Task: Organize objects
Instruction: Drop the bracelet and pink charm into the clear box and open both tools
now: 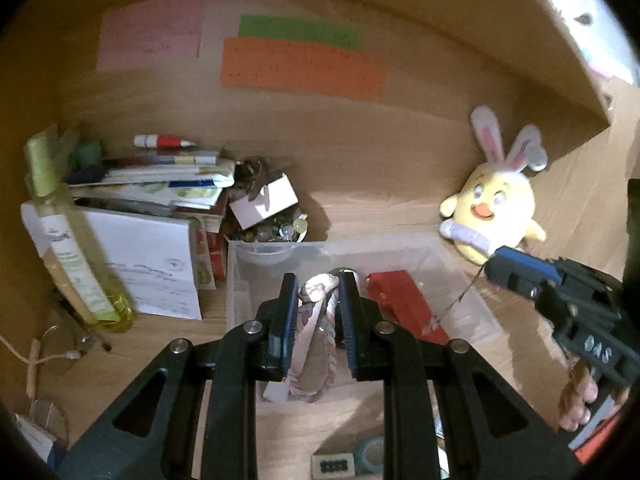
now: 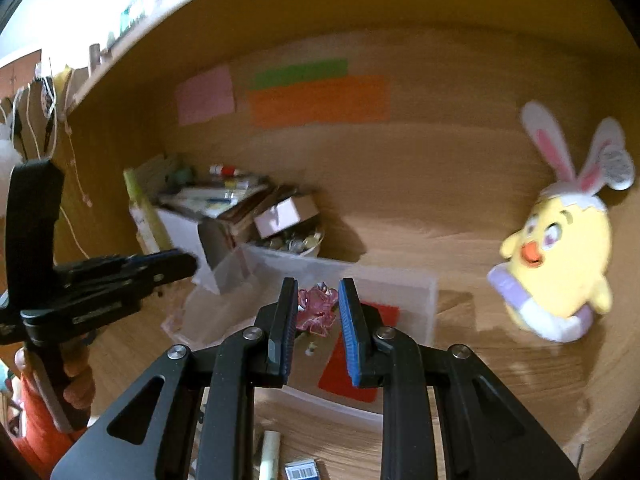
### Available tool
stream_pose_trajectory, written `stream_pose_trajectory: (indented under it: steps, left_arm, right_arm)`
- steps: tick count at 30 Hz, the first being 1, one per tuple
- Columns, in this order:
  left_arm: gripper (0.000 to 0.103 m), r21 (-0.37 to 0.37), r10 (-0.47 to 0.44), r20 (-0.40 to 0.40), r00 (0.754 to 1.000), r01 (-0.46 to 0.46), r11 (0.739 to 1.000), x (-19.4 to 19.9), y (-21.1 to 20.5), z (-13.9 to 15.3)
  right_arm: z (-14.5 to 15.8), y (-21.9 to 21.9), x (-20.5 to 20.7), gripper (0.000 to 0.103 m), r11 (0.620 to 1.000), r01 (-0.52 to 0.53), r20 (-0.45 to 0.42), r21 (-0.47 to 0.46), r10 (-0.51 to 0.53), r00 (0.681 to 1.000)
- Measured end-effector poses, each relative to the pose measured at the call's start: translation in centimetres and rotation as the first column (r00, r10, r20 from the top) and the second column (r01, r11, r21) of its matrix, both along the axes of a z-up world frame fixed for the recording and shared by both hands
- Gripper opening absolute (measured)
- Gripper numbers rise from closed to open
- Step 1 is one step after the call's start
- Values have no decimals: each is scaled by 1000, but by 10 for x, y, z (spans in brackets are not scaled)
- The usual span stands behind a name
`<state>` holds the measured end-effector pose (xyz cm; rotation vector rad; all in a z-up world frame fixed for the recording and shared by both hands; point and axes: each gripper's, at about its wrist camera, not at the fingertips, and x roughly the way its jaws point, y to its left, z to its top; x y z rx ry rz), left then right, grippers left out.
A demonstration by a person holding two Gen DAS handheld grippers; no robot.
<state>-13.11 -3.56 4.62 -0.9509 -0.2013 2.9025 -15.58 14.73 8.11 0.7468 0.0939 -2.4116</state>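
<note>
Dangling from left tongs (image 1: 316,300): braided band (image 1: 316,344), elsewhere unseen.

Clear plastic bin (image 1: 460,312) sits mid-desk (image 1: 380,208); flat red case (image 1: 404,304) lies inside it, right half. Behind the bin's left rear corner: bowl of glass marbles (image 1: 276,232) with a small white cardboard box (image 1: 264,200) on top. Left of that, a stack of papers and booklets (image 1: 168,184) on a white box (image 1: 152,264), red-and-white tube (image 1: 164,141) on top of the stack. Tall pale green bottle (image 1: 68,232) leans in front of the white box, far left. Yellow chick plush with rabbit ears (image 1: 496,200) sits right of the bin, against the back panel (image 1: 400,136). Pink, green and orange paper sheets (image 1: 300,66) are stuck on that panel, above everything.
</note>
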Motion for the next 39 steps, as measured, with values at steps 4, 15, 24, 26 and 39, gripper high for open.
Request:
stream_pose_trajectory:
  steps: [4, 15, 24, 26, 39]
  left_arm:
    - [20, -20, 5, 64, 998, -4, 1000, -23, 4, -20]
    - [21, 7, -48, 209, 977, 47, 999, -48, 8, -60]
    - [60, 5, -53, 168, 984, 53, 999, -32, 10, -44]
    - [64, -13, -44, 128, 991, 46, 999, -22, 10, -33]
    - [96, -98, -31, 70, 997, 38, 995, 46, 5, -21]
  right_arm:
    - [-23, -15, -16, 19, 999, -24, 70, 44, 21, 997]
    - [-78, -39, -47, 19, 988, -74, 251, 133, 39, 967]
    - [-63, -32, -37, 46, 988, -30, 195, 153, -1, 981]
    - [-53, -27, -28, 47, 988, -13, 152, 153, -10, 988]
    - [-40, 6, 37, 57, 989, -41, 97, 140, 28, 995]
